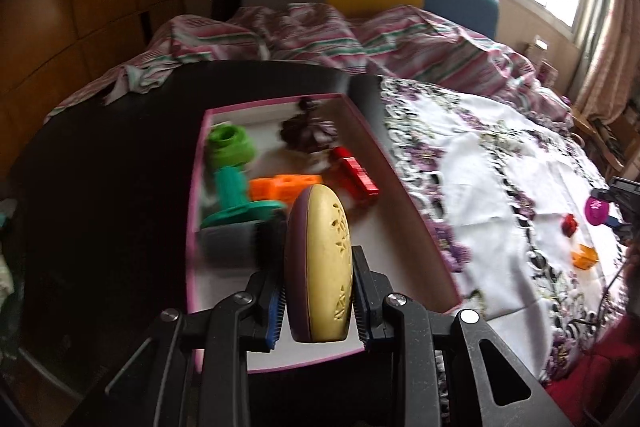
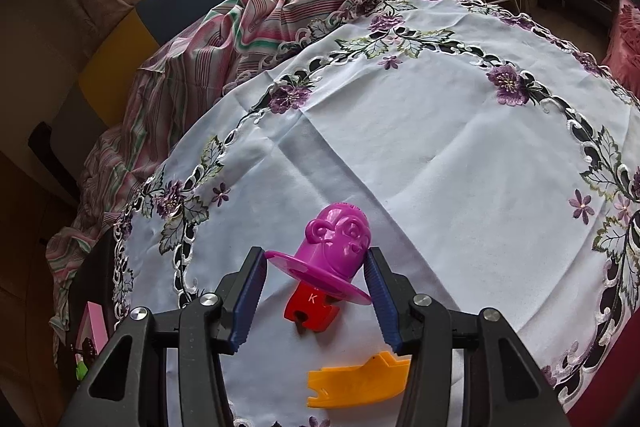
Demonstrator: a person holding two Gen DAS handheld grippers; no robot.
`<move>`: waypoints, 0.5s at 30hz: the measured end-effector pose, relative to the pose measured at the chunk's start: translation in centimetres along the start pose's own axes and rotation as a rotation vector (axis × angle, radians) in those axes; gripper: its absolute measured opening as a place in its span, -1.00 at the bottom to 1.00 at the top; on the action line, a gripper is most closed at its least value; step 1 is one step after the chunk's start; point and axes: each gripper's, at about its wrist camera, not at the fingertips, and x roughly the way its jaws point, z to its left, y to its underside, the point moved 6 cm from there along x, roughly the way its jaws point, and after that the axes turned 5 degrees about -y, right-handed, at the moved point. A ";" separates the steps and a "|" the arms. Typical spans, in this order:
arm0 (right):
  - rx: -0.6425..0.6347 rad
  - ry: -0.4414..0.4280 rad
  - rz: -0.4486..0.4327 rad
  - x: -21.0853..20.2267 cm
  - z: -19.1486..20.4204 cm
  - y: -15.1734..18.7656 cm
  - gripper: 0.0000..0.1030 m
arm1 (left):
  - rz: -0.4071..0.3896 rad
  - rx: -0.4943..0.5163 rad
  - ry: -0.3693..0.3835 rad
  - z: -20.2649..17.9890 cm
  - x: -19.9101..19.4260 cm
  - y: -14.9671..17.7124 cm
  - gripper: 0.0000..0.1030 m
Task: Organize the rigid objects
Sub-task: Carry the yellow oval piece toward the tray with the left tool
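Ahead of the left gripper (image 1: 318,301), a pink-rimmed tray (image 1: 408,183) on a dark tabletop (image 1: 100,167), holding two green pieces (image 1: 231,146), one teal flanged piece (image 1: 236,205), one orange block (image 1: 286,187), one red block (image 1: 354,175), one dark purple flower-like thing (image 1: 308,133) and a grey, blurred item (image 1: 230,241) just beyond the left fingertip. Closed narrowly on one oval yellow-and-purple case (image 1: 320,267), pinched edge-on between both pads and standing upright above the near part of the tray. Farther off, rumpled striped bedding (image 1: 304,35); off to the right, a white embroidered cloth (image 1: 500,187) carrying three small pieces, magenta, red and orange. Around the right gripper (image 2: 316,301), the same cloth (image 2: 420,147) spread wide, with striped bedding (image 2: 224,39) bunched beyond its far left edge. Opened wide, straddling one magenta monkey-faced piece (image 2: 336,247) with a flat brim; left pad touching or nearly touching the brim's edge, right pad just beside the head, firm grip not discernible. Directly under that brim, between the jaws, one red block marked K (image 2: 310,311) lying on the cloth. Nearer than the fingertips, partly behind the right finger, one orange flat piece (image 2: 356,383). Low at the far left, a sliver of the pink tray edge (image 2: 94,323) and a bit of green (image 2: 82,371).
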 end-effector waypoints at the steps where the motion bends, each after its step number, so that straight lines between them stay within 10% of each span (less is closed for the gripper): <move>1: -0.003 -0.001 -0.001 0.0 0.1 0.0 -0.01 | -0.001 -0.005 -0.011 0.5 0.0 0.1 -0.44; 15: -0.039 -0.022 -0.006 -0.2 1.0 0.0 -0.01 | 0.029 -0.039 -0.111 4.6 0.1 2.3 -0.44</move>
